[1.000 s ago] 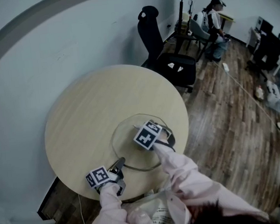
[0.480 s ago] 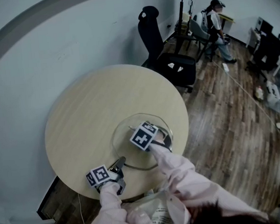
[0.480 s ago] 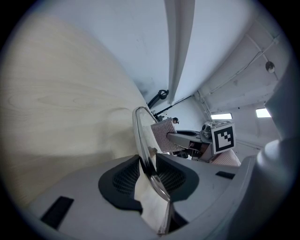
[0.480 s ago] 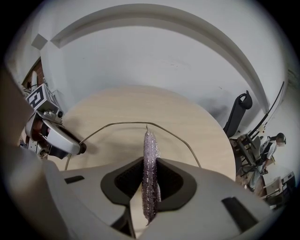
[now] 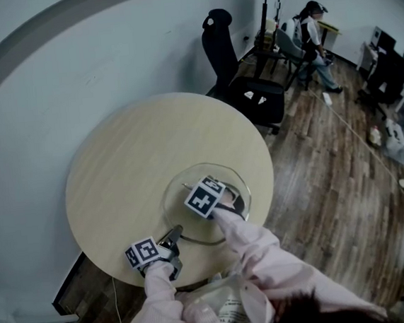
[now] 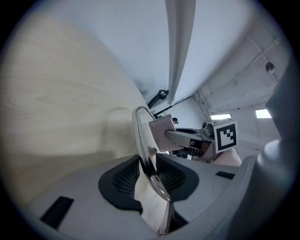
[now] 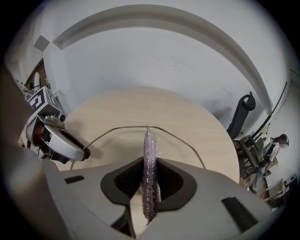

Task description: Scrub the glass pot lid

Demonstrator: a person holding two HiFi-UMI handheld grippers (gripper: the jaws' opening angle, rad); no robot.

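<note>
**Glass pot lid [image 5: 185, 221]: both grippers engaged**

Your left gripper [image 6: 149, 172] pinches the lid's rim at the near edge of the round wooden table [image 5: 127, 154]. The lid lies on the surface by that edge. Your right gripper [image 7: 149, 161] clamps a mesh scrub pad [image 7: 149, 180], its tip against the glass.

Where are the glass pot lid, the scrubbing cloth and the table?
Clear glass pot lid [image 5: 175, 214]: head view, its left glass.
Silvery mesh scrubbing cloth [image 7: 149, 149]: right gripper view, upper part.
Round pale wooden table [image 5: 130, 153]: head view, bare top.
</note>
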